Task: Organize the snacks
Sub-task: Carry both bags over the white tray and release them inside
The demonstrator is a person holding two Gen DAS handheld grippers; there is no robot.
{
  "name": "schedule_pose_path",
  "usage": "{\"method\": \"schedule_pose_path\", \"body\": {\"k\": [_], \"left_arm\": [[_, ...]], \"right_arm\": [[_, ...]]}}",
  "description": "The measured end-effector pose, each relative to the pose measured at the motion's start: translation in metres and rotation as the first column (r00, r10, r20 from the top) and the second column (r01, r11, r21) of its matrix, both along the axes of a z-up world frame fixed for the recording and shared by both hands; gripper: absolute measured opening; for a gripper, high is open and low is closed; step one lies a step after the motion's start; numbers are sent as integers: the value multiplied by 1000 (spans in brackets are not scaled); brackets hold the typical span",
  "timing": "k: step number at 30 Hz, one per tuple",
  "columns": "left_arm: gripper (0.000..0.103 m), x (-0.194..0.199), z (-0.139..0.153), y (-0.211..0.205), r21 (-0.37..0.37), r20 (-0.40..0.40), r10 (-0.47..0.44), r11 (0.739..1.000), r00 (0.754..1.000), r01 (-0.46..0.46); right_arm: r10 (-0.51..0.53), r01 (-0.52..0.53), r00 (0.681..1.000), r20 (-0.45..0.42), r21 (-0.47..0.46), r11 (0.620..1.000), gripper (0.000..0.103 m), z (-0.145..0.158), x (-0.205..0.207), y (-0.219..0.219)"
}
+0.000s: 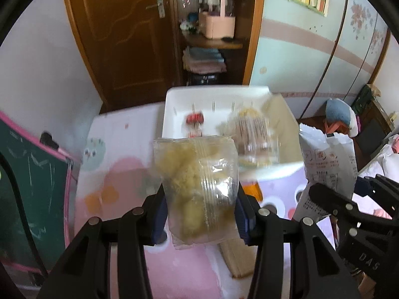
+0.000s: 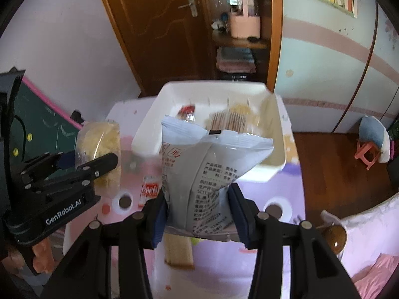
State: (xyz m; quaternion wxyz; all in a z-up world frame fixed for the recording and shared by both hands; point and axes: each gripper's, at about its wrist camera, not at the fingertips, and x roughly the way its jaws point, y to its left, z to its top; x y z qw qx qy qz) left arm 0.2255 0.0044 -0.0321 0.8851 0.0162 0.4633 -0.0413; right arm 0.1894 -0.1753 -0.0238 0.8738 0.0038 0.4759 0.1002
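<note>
My left gripper [image 1: 200,206] is shut on a clear packet of yellow snacks [image 1: 197,179], held in the air in front of a white bin [image 1: 174,104]. In the right wrist view that same clear packet [image 2: 101,147] shows at the left, clamped in the left gripper [image 2: 87,163]. My right gripper [image 2: 197,206] is shut on a white printed snack bag [image 2: 212,169], lifted before the white bin [image 2: 147,139]. Inside the bin lie a small red packet [image 1: 195,120] and a clear packet with a yellow snack [image 1: 251,129]. The right gripper [image 1: 331,199] and its white bag [image 1: 326,159] appear at the right of the left wrist view.
The bin stands on a small table with a pink and lilac patterned cover [image 2: 274,194]. A red-and-white packet [image 2: 149,189] and a tan wafer-like pack [image 2: 178,251] lie on it. A green chalkboard [image 1: 27,174] leans at the left. Behind are a brown door [image 1: 129,30] and shelves.
</note>
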Motion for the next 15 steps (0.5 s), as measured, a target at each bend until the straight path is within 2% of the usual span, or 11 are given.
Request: {"method": "schedule_pose_path", "body": {"k": [8,12,15], "left_arm": [[45,61,37,-5,9,101,-33,999,994,33],[45,89,43,-7,14,115,-41,999,993,40],[45,107,40,-8,15,111,-45,999,993,44]], "right_arm": [[-21,19,996,92,20,1000,47,41,71,5],[-44,41,991,122,30,999,48,54,106,8],[-64,60,992,108,40,997,48,53,135,10]]}}
